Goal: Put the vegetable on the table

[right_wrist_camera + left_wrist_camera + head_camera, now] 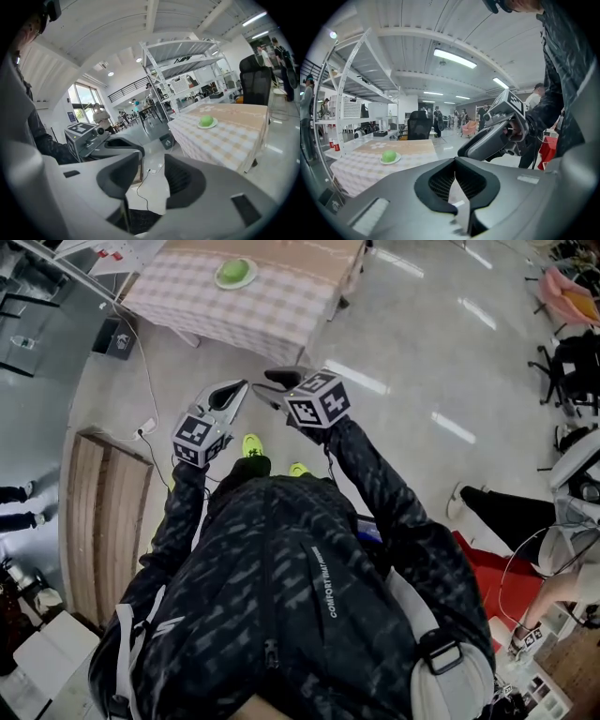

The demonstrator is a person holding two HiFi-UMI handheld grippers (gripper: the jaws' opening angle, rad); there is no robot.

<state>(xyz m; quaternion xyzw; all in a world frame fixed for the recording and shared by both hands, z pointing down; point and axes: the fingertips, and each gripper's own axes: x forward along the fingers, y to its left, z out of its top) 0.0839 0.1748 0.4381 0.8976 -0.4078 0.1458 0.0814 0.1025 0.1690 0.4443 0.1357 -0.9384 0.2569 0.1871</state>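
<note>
As only gripper views show clearly | left claw (454, 176) closed, empty | right claw (152, 176) parted, empty

Ahead of our left gripper (236, 390) and right gripper (270, 381), held side by side, we see bare shiny floor (403, 343) open all the way to the tabletop (281, 306) at the top of the head view. At the left of that frame a white cable (151, 381) trails across the floor beside a wooden platform (98, 512), and a black box (117, 338) and a metal rack (56, 268) crowd the tabletop's left end. On the cloth, only the plate (220, 282) with the green vegetable (235, 271) takes room, at upper centre.
</note>
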